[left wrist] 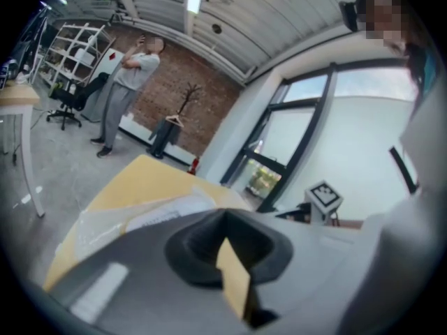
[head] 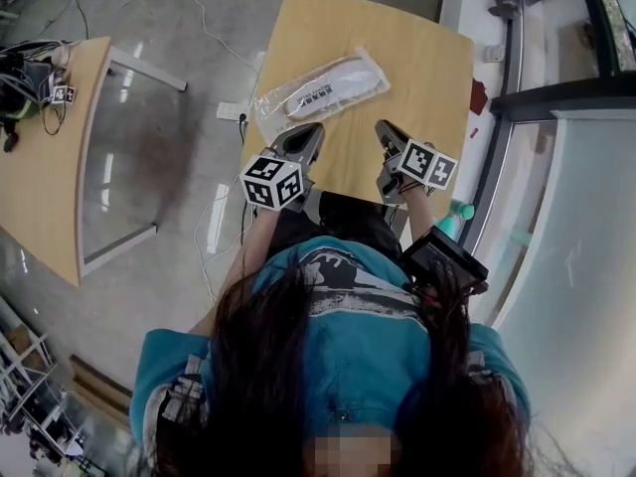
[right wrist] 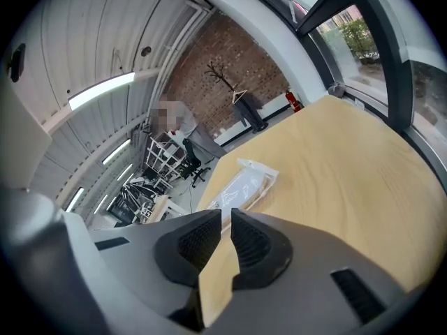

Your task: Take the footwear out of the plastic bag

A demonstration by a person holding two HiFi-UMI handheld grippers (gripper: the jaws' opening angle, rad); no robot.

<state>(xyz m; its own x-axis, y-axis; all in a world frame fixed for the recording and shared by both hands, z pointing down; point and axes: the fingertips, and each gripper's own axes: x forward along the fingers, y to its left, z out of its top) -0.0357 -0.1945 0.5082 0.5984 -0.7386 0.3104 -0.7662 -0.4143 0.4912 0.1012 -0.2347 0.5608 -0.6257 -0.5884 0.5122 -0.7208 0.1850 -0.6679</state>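
While the left tool [head: 306, 133] and right tool [head: 386, 130] are closed, footwear [head: 323, 88] lies beyond.

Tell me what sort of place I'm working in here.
Likely an open office or lab: a wooden table, a swivel chair by white shelves, and a brick wall with a coat stand.

Flat white footwear [head: 336, 84] sits inside the clear plastic bag [head: 273, 107], which lies flat and diagonal on the tabletop [head: 422, 68].
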